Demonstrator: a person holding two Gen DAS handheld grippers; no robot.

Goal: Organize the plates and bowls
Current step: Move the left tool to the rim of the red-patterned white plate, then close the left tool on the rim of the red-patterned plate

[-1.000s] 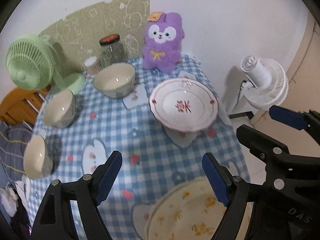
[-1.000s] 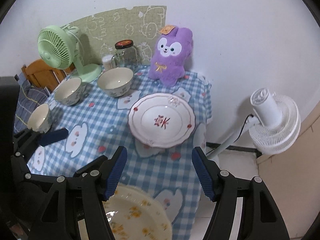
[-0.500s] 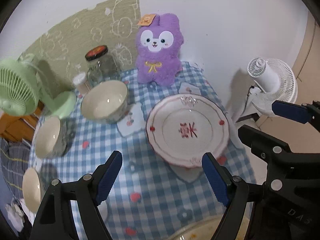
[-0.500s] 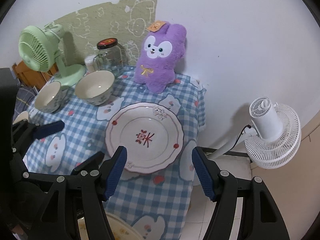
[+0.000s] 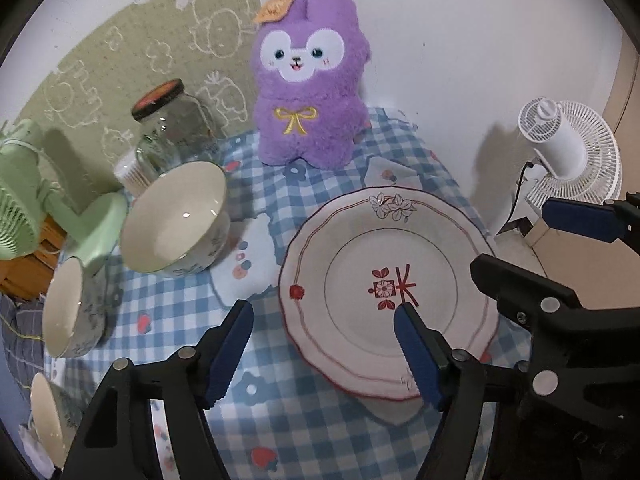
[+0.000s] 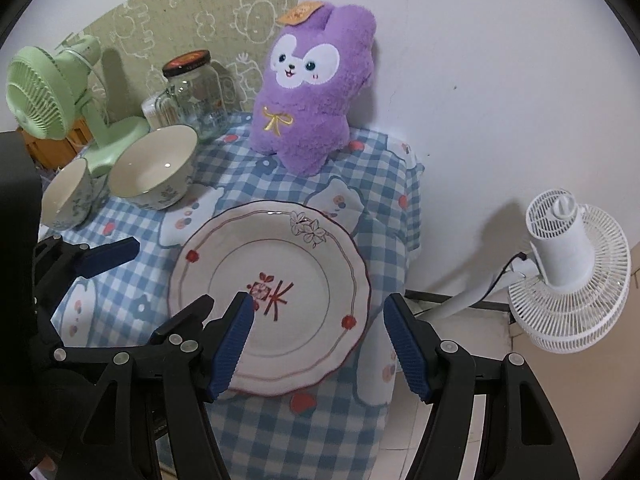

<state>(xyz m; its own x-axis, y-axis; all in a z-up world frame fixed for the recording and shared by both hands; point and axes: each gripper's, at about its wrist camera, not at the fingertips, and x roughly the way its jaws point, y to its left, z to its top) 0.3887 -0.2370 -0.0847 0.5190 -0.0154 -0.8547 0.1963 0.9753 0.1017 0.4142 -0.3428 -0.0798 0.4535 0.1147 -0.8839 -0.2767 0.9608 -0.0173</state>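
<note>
Glossy scalloped ceramic plate (image 5: 390, 300) on checked cloth (image 5: 320, 420), left claw (image 5: 322, 354) and right claw (image 6: 318, 346) both spread, empty.

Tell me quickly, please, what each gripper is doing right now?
Left gripper: open, empty, over the white red-patterned ceramic plate.
Right gripper: open, empty, over that plate's near right rim.

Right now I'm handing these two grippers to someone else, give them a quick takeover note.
Left gripper: open, empty, over the near left rim of the red-patterned plate.
Right gripper: open, empty, over that plate's near right rim.
The plate lies flat on the checked tablecloth. Large bowl and two smaller bowls stand apart to the left.
Done: nothing stacked or gripped.
Left: likely grasp the plate, then group plates and bowls.
</note>
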